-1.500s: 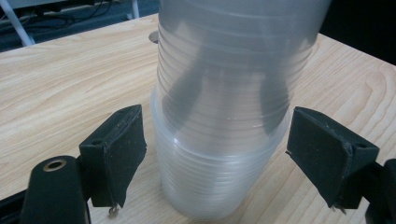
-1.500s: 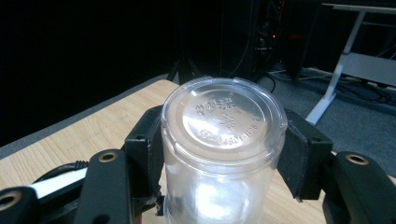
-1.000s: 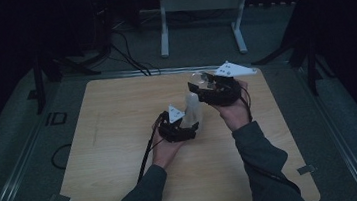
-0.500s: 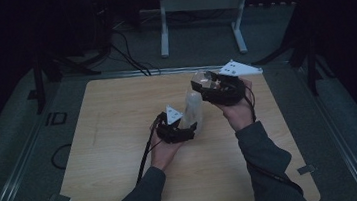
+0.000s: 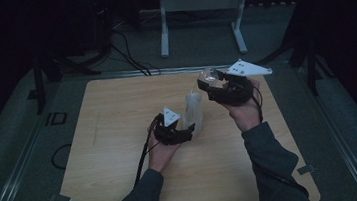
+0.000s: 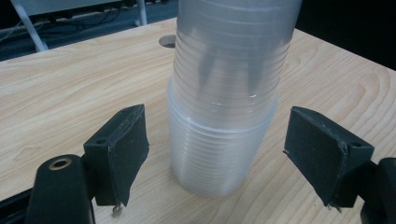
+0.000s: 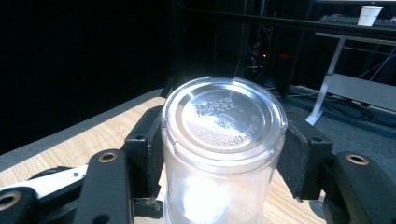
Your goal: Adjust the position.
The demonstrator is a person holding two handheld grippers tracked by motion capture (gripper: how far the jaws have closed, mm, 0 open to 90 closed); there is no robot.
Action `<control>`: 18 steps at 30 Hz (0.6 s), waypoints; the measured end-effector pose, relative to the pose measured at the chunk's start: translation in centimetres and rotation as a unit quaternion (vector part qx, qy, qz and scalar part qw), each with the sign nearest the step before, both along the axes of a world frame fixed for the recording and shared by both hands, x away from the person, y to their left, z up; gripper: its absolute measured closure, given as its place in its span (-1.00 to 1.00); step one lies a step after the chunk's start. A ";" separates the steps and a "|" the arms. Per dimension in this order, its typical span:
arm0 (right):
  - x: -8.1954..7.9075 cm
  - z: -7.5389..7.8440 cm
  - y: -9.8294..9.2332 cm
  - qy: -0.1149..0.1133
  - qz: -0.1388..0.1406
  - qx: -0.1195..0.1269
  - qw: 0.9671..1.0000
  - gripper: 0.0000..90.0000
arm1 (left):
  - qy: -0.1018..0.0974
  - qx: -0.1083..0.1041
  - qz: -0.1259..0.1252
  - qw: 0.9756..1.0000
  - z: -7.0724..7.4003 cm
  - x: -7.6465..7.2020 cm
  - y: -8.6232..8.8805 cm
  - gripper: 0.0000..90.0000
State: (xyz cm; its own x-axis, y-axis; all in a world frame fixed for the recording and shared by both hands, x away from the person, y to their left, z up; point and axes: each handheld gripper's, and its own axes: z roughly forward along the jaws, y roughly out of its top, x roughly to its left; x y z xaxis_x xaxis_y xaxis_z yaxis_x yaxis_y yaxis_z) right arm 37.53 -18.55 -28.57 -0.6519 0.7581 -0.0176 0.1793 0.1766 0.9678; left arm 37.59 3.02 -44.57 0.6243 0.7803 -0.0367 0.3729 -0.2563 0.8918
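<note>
We take the tall stack of clear ribbed plastic cups (image 6: 223,107) as our landmark: it stands mouth-down near the middle of the pale wooden bench (image 5: 110,138), its long axis close to upright. Nearest to us, the left gripper (image 5: 182,133) sits low at the foot of that stack, and in the left gripper view its two black jaws stand one on each side of the lowest cups with bare wood showing in both gaps, so they are apart from the plastic and hold nothing; they have just been closing a little, with the stack between them. Farther off and higher, at the top of the same stack, the right gripper (image 7: 223,154) has its jaws pressed against both sides of the uppermost cup (image 7: 224,140), whose embossed round base faces its camera. We judge that the coming move turns on this line-up: the upper cup must come away along the stack's upright axis, lifted by the right hand, while the left jaws need to close in on the base to keep the remaining cups down on the bench.
</note>
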 end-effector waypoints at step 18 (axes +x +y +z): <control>-0.8 -1.1 -3.5 0.011 -0.031 0.005 0.999 -0.11 | -0.004 -0.009 -0.010 1.000 0.2 -1.5 1.0 -0.50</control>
